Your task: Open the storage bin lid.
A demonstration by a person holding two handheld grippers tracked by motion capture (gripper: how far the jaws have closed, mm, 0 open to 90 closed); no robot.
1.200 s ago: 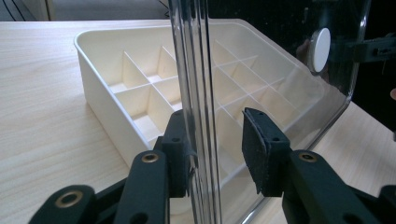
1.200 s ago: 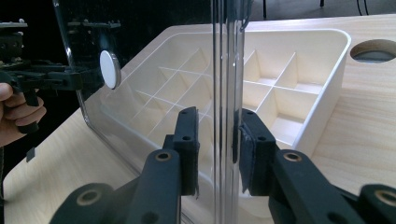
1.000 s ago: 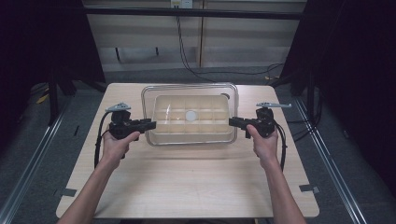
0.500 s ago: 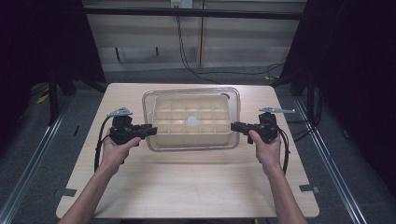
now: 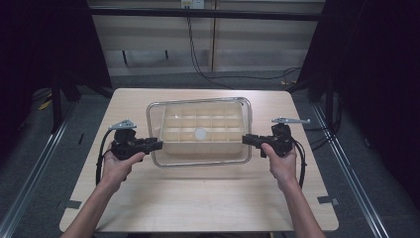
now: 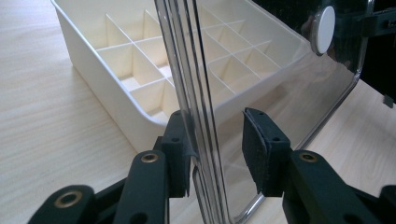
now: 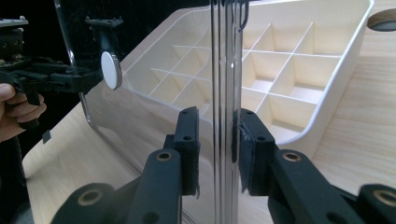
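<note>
High view is showing each hand-held gripper, left (image 5: 157, 144) and right (image 5: 246, 139), clamping the clear lid (image 5: 200, 161) by its side rims over the tray (image 5: 173, 146) on the tabletop (image 5: 198, 198); it looks stiff, light, slippery.

The divided box (image 5: 203, 133) was cream. Its lid (image 5: 200, 159) was clear with a white round knob (image 5: 200, 133). The worktop (image 5: 198, 203) showed pale wood grain. Both hand-held grippers (image 5: 157, 145) (image 5: 246, 139) were black.

Clear lid (image 6: 261, 88) cut off by frame top; tray (image 7: 299, 70) likewise.
</note>
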